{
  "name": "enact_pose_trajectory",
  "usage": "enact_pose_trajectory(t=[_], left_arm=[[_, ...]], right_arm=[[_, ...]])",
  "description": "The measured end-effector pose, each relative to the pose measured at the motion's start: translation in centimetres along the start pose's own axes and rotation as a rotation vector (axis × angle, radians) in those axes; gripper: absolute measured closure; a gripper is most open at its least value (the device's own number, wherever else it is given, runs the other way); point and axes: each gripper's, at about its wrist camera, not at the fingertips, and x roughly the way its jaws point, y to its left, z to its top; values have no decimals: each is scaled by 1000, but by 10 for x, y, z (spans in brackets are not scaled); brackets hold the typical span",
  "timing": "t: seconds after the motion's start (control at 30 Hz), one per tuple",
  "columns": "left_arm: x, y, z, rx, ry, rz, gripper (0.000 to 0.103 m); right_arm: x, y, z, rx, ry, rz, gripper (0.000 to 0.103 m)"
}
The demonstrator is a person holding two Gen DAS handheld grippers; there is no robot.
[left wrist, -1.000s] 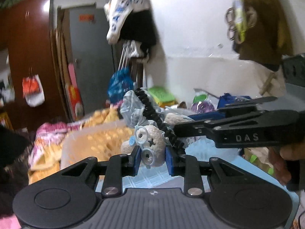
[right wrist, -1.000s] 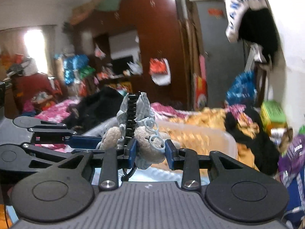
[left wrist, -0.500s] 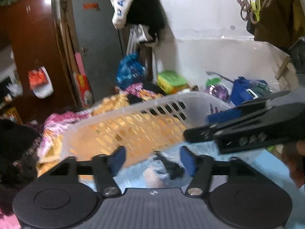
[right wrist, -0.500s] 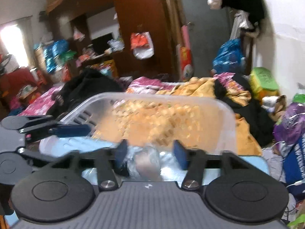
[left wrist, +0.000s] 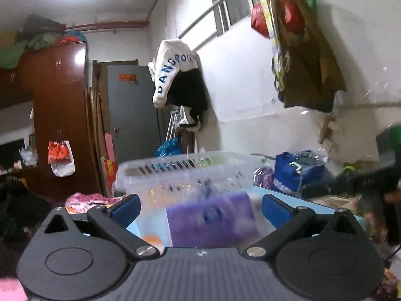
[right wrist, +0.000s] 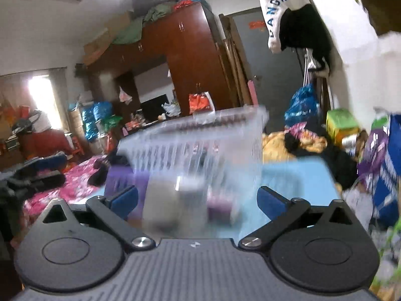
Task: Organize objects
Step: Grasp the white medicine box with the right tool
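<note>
My left gripper is open wide, its jaws still opening, and its blue pads touch nothing. A blurred purple box lies on the light blue table ahead of it. Behind the box stands a clear slotted plastic basket. My right gripper is also open and still opening, with nothing held. In front of it are a blurred grey-white thing, a small purple item and the basket. The bagged plush toy cannot be made out.
The other gripper shows at the frame edge in each view: right and left. A blue bag sits right of the table. Clothes hang on the wall. A wardrobe and a cluttered pink bed lie beyond.
Both grippers held the bagged plush toy above the basket, let it drop in, and opened wide. They then drew back and sank, so the basket now stands ahead of them.
</note>
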Motion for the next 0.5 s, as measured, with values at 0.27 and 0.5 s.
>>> enact_pose_trajectory(t=[0.27, 0.5], left_arm=[[-13, -25, -46, 12, 21, -50, 11], [14, -30, -80, 20, 122, -187, 32]], right_arm=[[-6, 33, -38, -163, -24, 26, 0], [18, 36, -37, -226, -14, 61, 0]])
